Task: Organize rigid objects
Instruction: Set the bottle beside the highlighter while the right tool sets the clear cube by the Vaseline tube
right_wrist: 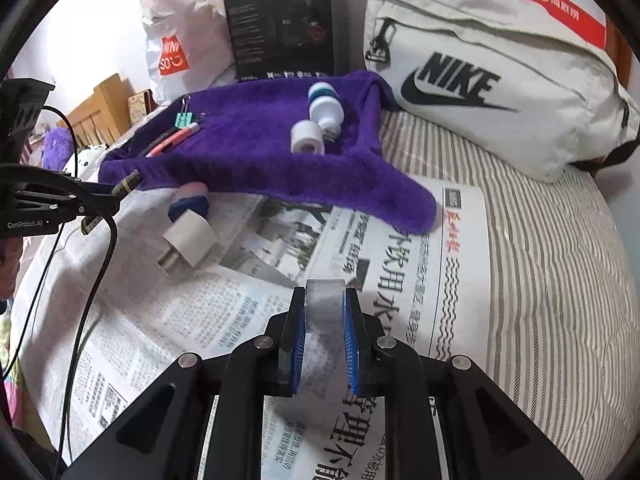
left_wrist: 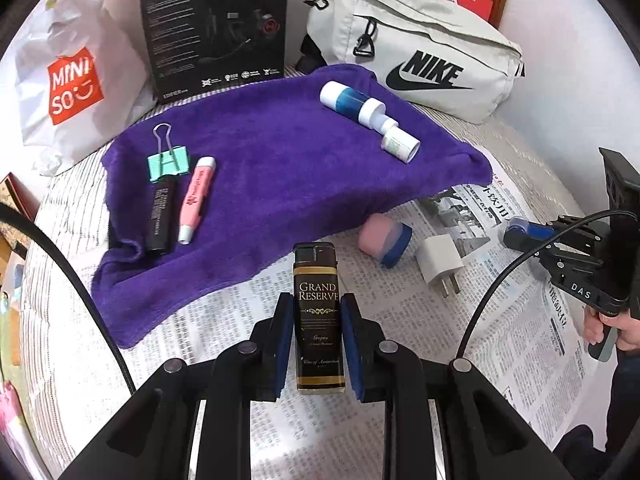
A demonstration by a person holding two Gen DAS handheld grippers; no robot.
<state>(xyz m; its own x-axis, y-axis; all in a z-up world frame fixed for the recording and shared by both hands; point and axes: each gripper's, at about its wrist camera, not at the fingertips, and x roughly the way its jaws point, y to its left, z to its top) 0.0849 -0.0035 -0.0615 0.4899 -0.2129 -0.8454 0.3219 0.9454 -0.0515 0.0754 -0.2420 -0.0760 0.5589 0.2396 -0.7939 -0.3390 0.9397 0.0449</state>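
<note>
My left gripper is shut on a black lighter labelled Grand Reserve, held upright above the newspaper. My right gripper is shut on a clear tape roll; the same right gripper shows at the right edge of the left wrist view. On the purple towel lie a teal binder clip, a black tube, a pink highlighter and white and blue bottles. A pink and blue container and a white charger plug rest on the newspaper.
A white Nike bag sits at the back right, a black box and a Miniso bag at the back left. A person's hand holds the right gripper's handle. Striped bedding lies to the right.
</note>
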